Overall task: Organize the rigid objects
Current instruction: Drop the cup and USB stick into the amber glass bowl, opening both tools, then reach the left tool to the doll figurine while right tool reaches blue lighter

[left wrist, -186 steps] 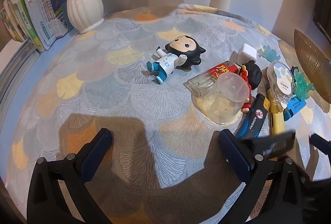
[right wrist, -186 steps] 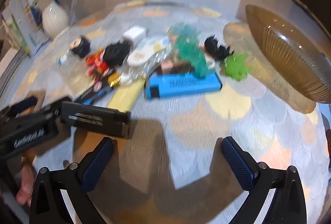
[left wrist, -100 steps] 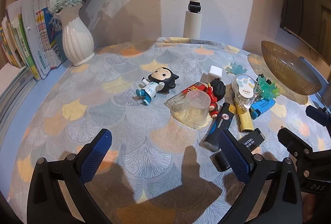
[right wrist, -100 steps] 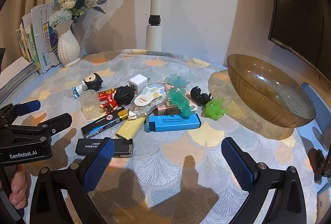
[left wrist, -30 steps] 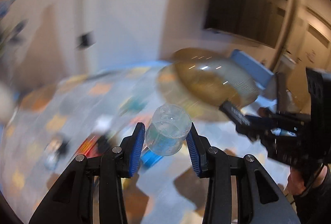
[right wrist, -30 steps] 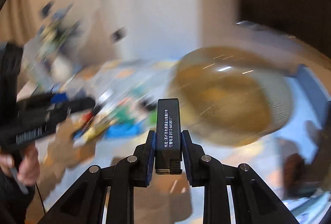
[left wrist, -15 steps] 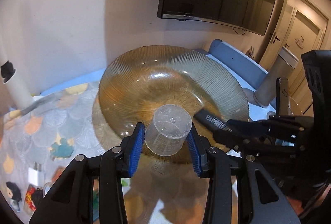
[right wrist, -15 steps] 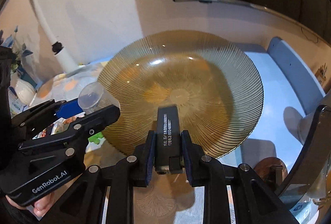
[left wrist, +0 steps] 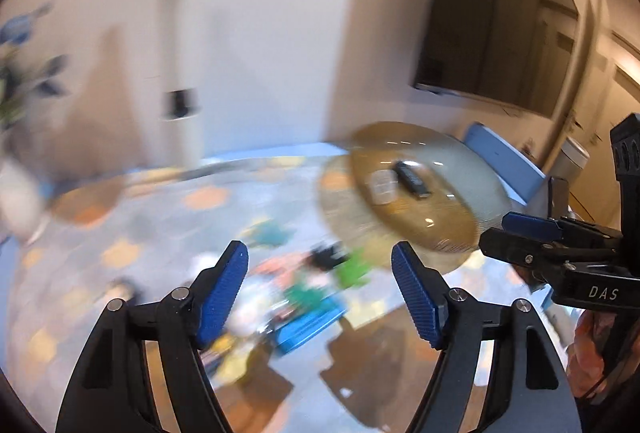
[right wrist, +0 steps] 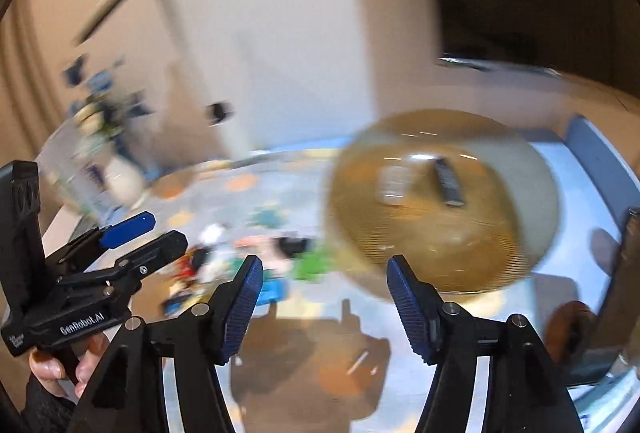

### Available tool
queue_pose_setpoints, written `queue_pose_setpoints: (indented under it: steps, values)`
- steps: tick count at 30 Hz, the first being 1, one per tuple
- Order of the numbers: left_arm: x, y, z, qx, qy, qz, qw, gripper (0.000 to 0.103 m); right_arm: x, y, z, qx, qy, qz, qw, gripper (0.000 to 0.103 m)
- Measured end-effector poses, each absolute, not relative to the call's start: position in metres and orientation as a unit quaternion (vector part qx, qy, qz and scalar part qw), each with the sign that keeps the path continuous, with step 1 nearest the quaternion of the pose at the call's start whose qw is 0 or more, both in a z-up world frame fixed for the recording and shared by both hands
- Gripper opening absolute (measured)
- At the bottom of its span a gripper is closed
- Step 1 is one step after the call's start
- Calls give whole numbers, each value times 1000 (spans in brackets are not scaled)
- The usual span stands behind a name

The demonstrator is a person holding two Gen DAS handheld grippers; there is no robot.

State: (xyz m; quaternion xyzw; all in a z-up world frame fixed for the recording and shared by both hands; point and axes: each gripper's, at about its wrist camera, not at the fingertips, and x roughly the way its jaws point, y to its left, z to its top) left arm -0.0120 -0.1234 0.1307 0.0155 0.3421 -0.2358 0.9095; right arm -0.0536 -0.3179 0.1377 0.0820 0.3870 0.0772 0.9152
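Both grippers, left and right, opening with nothing between their fingers, risk knocking the loaded amber bowl off the desk.

"DAS" on right gripper; "GenRobot.AI" on left gripper.

Wrist views above bowl (shared)

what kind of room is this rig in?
Probably a home living or dining room: a wall-mounted TV, a table under a patterned cloth, and a vase of flowers, though motion blur softens the detail.
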Motion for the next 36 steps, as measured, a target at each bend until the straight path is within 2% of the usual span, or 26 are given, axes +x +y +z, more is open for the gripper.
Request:
queue_pose_setpoints:
  steps: [5,10,15,21,29,36]
  values:
    - [-35,-37,120,0,334,-145,931,76,-58,-252,113,63,380,129,914,70]
    - [-34,16,61,-12,372,-74,925,76,-51,-211,57,51,405,137,903,70]
    - [-30,25,23,-32,394,-62,917,76,-50,-204,31,51,411,129,901,70]
    - [-39,14,23,3,381,-57,923,78,-45,-211,22,65,422,114,897,71]
    - [-42,20,26,-4,371,-58,927,78,-50,-213,24,48,410,80,907,73]
    - [-42,19,27,-5,371,-58,927,78,-52,-213,25,41,406,77,910,81]
